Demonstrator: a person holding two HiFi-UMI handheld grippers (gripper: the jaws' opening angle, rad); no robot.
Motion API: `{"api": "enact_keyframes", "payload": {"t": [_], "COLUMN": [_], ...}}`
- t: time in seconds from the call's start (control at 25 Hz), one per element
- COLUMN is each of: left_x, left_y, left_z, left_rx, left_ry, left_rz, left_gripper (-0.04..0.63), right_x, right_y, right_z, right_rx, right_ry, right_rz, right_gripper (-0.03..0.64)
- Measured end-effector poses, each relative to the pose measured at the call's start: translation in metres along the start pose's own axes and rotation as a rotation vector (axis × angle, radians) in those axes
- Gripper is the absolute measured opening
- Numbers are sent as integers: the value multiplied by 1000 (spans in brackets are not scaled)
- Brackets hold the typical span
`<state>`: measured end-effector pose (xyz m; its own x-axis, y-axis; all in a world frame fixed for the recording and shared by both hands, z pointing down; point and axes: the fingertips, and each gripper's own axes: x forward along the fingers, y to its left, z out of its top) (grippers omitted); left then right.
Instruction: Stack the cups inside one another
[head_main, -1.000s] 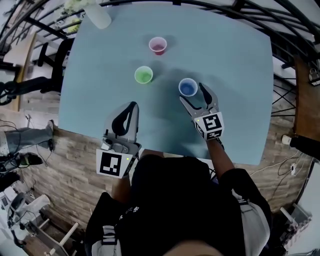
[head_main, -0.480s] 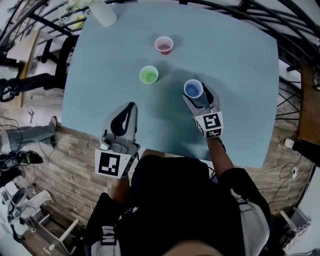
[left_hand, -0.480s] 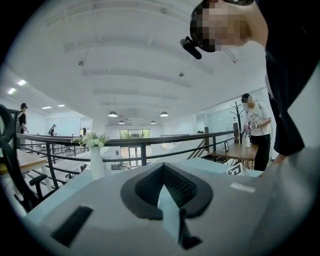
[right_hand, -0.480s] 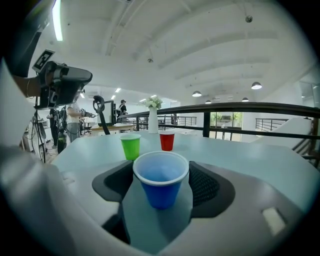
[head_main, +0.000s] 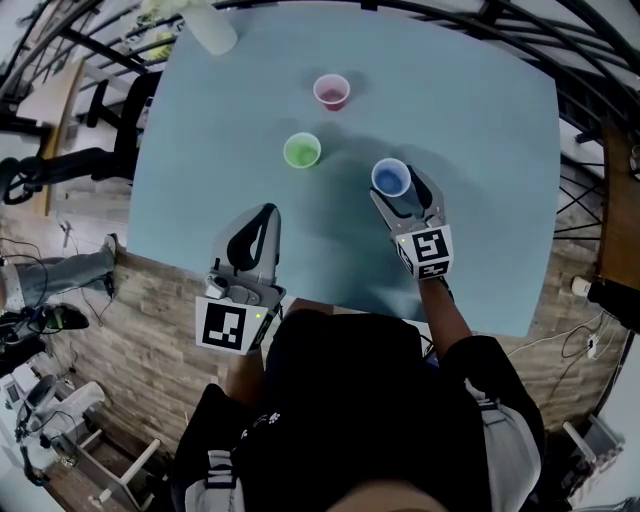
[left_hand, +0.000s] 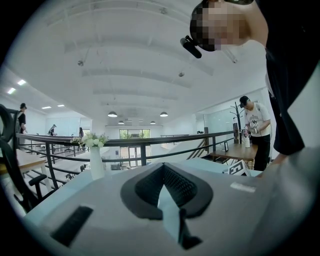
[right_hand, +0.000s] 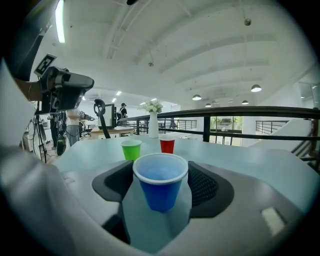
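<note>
While its wide-open jaws are closing, the right hand-held gripper (head_main: 398, 192) has the blue cup (right_hand: 161, 185) standing between them.

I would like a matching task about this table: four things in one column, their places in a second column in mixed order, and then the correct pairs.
Things:
1. blue cup
2. green cup
3. red cup
4. white vase

Places:
A. at the far left corner of the table
B. between the jaws of the right gripper
C. the cup farthest from the person
D. the leftmost cup in the head view

Pairs: 1-B, 2-D, 3-C, 4-A.

The right gripper's jaws are closing with the blue cup between them, not yet pressing it.
</note>
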<state>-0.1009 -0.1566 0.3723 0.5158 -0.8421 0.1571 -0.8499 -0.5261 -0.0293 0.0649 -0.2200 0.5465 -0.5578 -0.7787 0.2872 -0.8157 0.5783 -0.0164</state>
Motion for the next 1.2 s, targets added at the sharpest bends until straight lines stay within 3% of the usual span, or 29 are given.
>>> {"api": "enact_keyframes", "payload": {"t": [0.84, 1.2], "left_x": [-2, -3], "left_y": [55, 81], "left_z": [19, 13], "left_rx": [-41, -30], "left_ry": [-76, -66], "left_rz": [10, 31], "left_gripper": [-14, -14], "right_x": [-9, 14], "right_y": [22, 45], "right_z": [76, 119], "right_rx": [-47, -61], "right_ry": [-30, -99], "right_rz": [-32, 31], "right_gripper": [342, 342]}}
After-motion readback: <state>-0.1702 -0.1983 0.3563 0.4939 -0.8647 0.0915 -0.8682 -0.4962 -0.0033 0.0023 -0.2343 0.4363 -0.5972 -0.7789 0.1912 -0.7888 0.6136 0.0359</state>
